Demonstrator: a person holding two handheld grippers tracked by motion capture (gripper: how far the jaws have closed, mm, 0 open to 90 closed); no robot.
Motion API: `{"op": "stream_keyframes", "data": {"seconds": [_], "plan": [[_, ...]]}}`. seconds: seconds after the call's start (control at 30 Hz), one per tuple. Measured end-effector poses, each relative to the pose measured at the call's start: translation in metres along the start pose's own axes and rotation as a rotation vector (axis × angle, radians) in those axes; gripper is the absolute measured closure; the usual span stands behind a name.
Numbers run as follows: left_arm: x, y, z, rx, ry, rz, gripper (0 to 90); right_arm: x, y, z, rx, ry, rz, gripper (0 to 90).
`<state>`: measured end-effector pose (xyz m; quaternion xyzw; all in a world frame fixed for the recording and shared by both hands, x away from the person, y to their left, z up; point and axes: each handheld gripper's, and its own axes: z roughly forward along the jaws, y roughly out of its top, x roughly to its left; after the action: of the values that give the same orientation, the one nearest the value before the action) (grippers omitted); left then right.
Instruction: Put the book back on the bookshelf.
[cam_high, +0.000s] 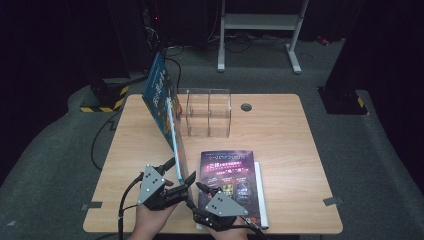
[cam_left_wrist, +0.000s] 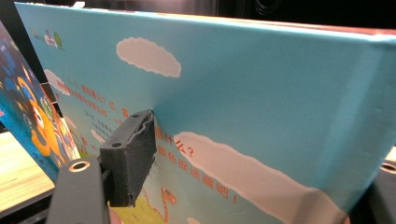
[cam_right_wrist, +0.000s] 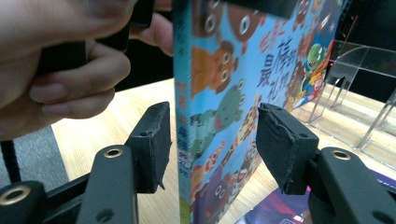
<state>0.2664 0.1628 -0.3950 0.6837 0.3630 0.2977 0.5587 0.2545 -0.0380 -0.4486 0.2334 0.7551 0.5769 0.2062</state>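
A blue picture book (cam_high: 168, 112) stands on edge on the wooden table (cam_high: 280, 125), running from the back left toward me. My left gripper (cam_high: 182, 170) is shut on its near end. In the left gripper view one pad (cam_left_wrist: 130, 151) presses flat on the light-blue cloud cover (cam_left_wrist: 261, 84). My right gripper (cam_high: 196, 194) sits just right of it, low at the same end. In the right gripper view its jaws straddle the book's spine (cam_right_wrist: 184, 116), with a gap on each side, so the right gripper (cam_right_wrist: 215, 144) is open. The cartoon-animal cover (cam_right_wrist: 233, 70) faces right there.
A purple book (cam_high: 231, 177) lies flat at the front right of the table, partly under my right hand. A clear acrylic rack (cam_high: 207, 112) with two compartments stands behind, close to the upright book. A round cable hole (cam_high: 246, 107) is at the table's back.
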Motion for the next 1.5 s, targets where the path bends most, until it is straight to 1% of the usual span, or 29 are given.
{"op": "stream_keyframes", "data": {"seconds": [0.07,0.13,0.17,0.23,0.33,0.37,0.4,0.43,0.47,0.5,0.57,0.6,0.63,0.67,0.73,0.77,0.83,0.9,0.97,1.07,1.2,1.27,1.33,1.4,1.5], "plan": [[0.000,0.000,0.000,0.000,0.001,0.000,27.7,-0.002,0.001,-0.003,-0.001,-0.003,0.003,45.4],[0.000,0.000,-0.001,-0.001,0.001,0.002,27.9,-0.005,0.002,-0.010,0.008,-0.006,0.003,45.3],[0.001,0.000,-0.001,0.000,0.002,0.003,27.9,-0.009,0.001,-0.017,0.010,-0.009,0.009,45.2],[0.001,0.000,-0.002,0.001,0.004,0.006,28.1,-0.013,0.000,-0.022,0.008,-0.018,0.027,45.0],[0.001,0.000,-0.002,0.002,0.009,0.011,28.5,-0.018,-0.001,-0.025,0.010,-0.032,0.035,45.0],[0.001,0.000,-0.003,0.001,0.012,0.011,29.5,-0.024,0.000,-0.027,0.008,-0.054,0.040,44.9],[0.001,0.000,-0.004,0.002,0.015,0.012,29.5,-0.024,0.000,-0.027,0.008,-0.054,0.040,44.9],[0.002,0.000,-0.004,0.002,0.017,0.016,30.1,-0.028,0.000,-0.029,0.008,-0.066,0.041,44.8],[0.003,0.000,-0.005,-0.001,0.020,0.016,31.0,-0.036,-0.001,-0.031,0.019,-0.100,0.033,45.1],[0.003,0.000,-0.005,-0.001,0.020,0.016,31.5,-0.036,-0.001,-0.031,0.019,-0.100,0.033,45.1],[0.004,-0.001,-0.006,-0.001,0.023,0.013,32.2,-0.046,-0.003,-0.033,0.038,-0.122,0.051,45.2],[0.004,0.000,-0.007,0.000,0.028,0.013,33.4,-0.051,-0.005,-0.034,0.046,-0.135,0.043,45.2],[0.004,0.000,-0.008,0.001,0.031,0.015,35.5,-0.059,-0.009,-0.037,0.059,-0.171,0.031,45.2],[0.005,-0.001,-0.009,0.002,0.035,0.015,35.5,-0.059,-0.009,-0.037,0.059,-0.171,0.031,45.2],[0.006,0.000,-0.010,0.005,0.043,0.020,36.1,-0.068,-0.017,-0.040,0.051,-0.204,0.052,45.8],[0.006,0.000,-0.011,0.006,0.047,0.022,36.3,-0.071,-0.021,-0.041,0.063,-0.209,0.064,45.8],[0.006,0.000,-0.012,0.004,0.057,0.035,37.0,-0.077,-0.028,-0.042,0.091,-0.225,0.052,46.3],[0.005,0.000,-0.014,0.001,0.076,0.048,38.4,-0.083,-0.033,-0.044,0.112,-0.243,0.069,46.3],[0.005,0.000,-0.015,0.003,0.083,0.051,39.1,-0.088,-0.036,-0.046,0.119,-0.256,0.080,46.5],[0.006,0.000,-0.017,0.010,0.094,0.051,39.5,-0.094,-0.037,-0.049,0.114,-0.271,0.094,46.5],[0.009,0.000,-0.020,0.015,0.099,0.051,40.1,-0.097,-0.038,-0.050,0.113,-0.278,0.109,46.6],[0.010,0.000,-0.021,0.015,0.105,0.053,41.5,-0.097,-0.037,-0.050,0.108,-0.278,0.116,46.6],[0.011,0.000,-0.023,0.014,0.111,0.054,43.9,-0.097,-0.037,-0.050,0.105,-0.274,0.114,46.6],[0.013,0.000,-0.024,0.012,0.112,0.048,45.6,-0.096,-0.037,-0.050,0.107,-0.273,0.108,46.6],[0.015,-0.001,-0.026,0.009,0.125,0.044,48.2,-0.097,-0.037,-0.051,0.103,-0.274,0.116,46.7]]}}
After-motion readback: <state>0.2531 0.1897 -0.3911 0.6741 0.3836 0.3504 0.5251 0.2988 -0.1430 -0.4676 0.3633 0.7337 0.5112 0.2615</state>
